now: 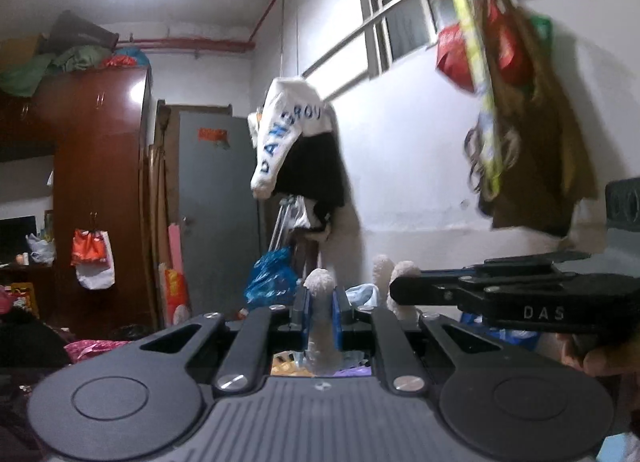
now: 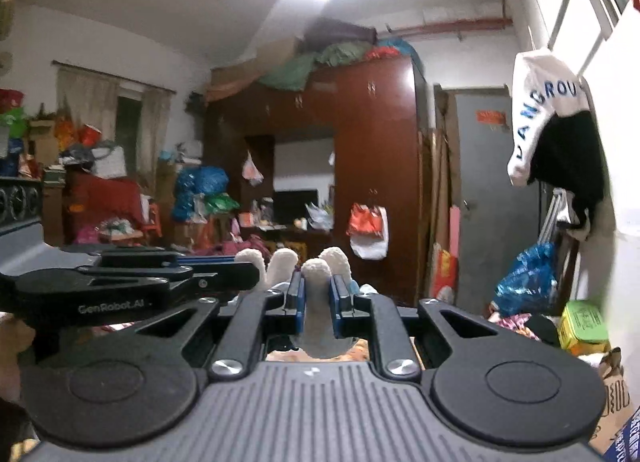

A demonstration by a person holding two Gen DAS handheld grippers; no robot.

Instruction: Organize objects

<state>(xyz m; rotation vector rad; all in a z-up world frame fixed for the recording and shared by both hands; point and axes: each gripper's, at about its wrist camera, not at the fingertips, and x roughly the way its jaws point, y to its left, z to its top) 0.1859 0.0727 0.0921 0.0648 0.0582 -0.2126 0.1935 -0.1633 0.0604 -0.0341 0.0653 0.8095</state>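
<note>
A fuzzy white plush item, perhaps a toy or glove with finger-like lobes point(image 1: 320, 302), is pinched between both grippers and held up in the air. My left gripper point(image 1: 321, 304) is shut on one lobe. My right gripper point(image 2: 317, 294) is shut on another lobe point(image 2: 316, 294). Further lobes stick up beside it point(image 2: 282, 262). The right gripper shows side-on at the right of the left wrist view point(image 1: 500, 294); the left gripper shows at the left of the right wrist view point(image 2: 132, 282). The rest of the item is hidden below the fingers.
A white and black garment point(image 1: 296, 134) hangs on the wall ahead. Bags hang from a rail at the upper right point(image 1: 516, 110). A brown wardrobe point(image 2: 376, 150), a grey door point(image 1: 216, 214), a blue bag point(image 1: 272, 274) and cluttered piles point(image 2: 120, 198) fill the room.
</note>
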